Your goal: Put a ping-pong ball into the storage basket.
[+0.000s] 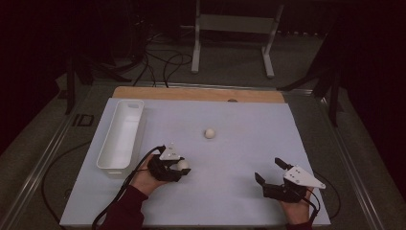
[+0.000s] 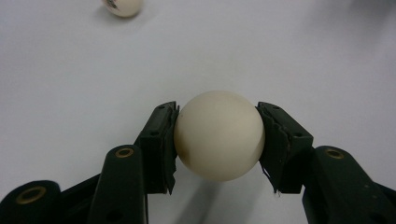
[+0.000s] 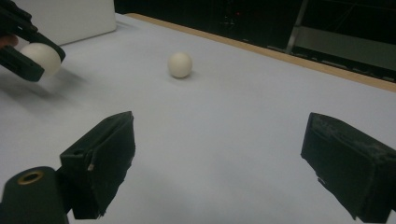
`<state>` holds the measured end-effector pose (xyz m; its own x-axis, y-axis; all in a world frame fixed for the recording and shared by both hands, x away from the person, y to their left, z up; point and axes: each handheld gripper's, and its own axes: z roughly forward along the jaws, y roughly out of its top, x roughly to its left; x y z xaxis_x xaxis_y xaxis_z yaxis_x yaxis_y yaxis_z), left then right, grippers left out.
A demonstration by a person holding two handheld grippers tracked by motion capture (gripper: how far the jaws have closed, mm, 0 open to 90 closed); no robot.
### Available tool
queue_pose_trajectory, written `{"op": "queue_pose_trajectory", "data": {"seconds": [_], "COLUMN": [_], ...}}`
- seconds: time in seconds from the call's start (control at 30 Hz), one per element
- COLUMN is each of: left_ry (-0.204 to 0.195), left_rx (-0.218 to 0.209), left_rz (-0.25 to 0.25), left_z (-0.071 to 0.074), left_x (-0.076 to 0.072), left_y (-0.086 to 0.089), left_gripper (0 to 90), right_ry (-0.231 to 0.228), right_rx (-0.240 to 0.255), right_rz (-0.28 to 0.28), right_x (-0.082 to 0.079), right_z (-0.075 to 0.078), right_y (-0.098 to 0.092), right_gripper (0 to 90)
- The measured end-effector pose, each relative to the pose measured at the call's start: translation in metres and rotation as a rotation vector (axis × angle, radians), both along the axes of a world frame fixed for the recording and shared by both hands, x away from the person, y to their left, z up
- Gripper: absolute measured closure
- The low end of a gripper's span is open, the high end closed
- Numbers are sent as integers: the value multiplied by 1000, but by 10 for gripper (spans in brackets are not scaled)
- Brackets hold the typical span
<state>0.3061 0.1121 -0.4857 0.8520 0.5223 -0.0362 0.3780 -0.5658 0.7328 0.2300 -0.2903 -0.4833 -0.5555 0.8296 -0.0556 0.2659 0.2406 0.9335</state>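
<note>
Two cream balls on the counter [image 1: 239, 191]. Held ball [image 2: 219, 135]: clamped between the left tool's [image 1: 178, 167] pads, just beside the white bin [image 1: 119, 136]. Second ball [image 1: 209, 133]: loose, mid-counter. Right tool [image 1: 269, 172]: jaws wide, holding nothing (idle). Step: pick made; next, likely carry over the bin's rim and release.

Cream ball [image 2: 218, 135] between left gripper's [image 1: 178, 168] fingers [image 2: 161, 144], above white table [image 1: 239, 158].
</note>
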Motion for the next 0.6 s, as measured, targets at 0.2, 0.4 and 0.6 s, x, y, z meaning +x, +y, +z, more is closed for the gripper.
{"op": "queue_pose_trajectory", "data": {"seconds": [0.2,0.4,0.6], "left_ry": [-17,-35,-54], "left_rx": [-15,-33,-52], "left_rz": [21,44,68], "left_z": [6,12,18], "left_x": [1,1,2], "left_y": [6,11,18], "left_gripper": [510,510,510], "right_ry": [-2,1,5], "right_rx": [-5,-4,-4], "right_rz": [5,6,6], "right_x": [1,1,1], "right_z": [-1,-1,-1], "right_y": [0,1,2], "right_gripper": [95,95,95]}}
